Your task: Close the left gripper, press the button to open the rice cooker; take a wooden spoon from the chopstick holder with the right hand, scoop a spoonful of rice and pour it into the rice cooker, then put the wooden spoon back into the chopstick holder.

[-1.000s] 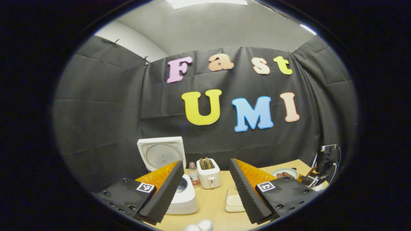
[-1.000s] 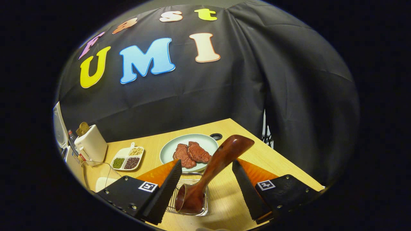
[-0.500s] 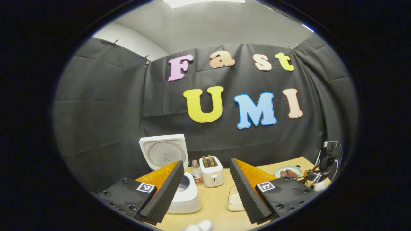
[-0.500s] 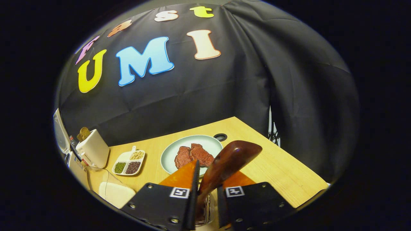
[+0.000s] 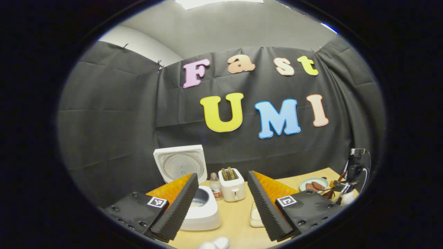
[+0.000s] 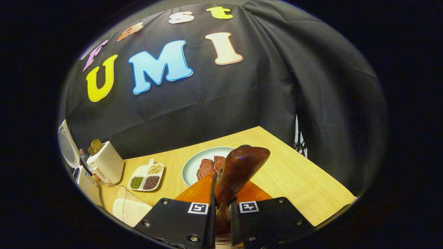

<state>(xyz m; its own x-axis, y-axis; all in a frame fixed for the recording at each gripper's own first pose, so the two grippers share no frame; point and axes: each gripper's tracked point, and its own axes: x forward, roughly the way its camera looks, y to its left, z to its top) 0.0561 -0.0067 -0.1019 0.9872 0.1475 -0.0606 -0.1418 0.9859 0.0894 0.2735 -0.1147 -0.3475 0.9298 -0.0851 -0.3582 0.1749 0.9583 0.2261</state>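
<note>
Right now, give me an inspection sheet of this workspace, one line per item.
Surface: light wooden table, bare toward its right corner.
Job's things: rice cooker stands with lid raised; wooden spoon is clamped by its handle, bowl end up.
Clutter: toaster holding bread, small bottle, plate of meat, divided dish of beans, pale container.
Grippers: left gripper open, holding nothing; right gripper shut on the spoon.
Cables: thin cord runs from the toaster side across the table.
Surroundings: black cloth wall; grey ceiling.
</note>
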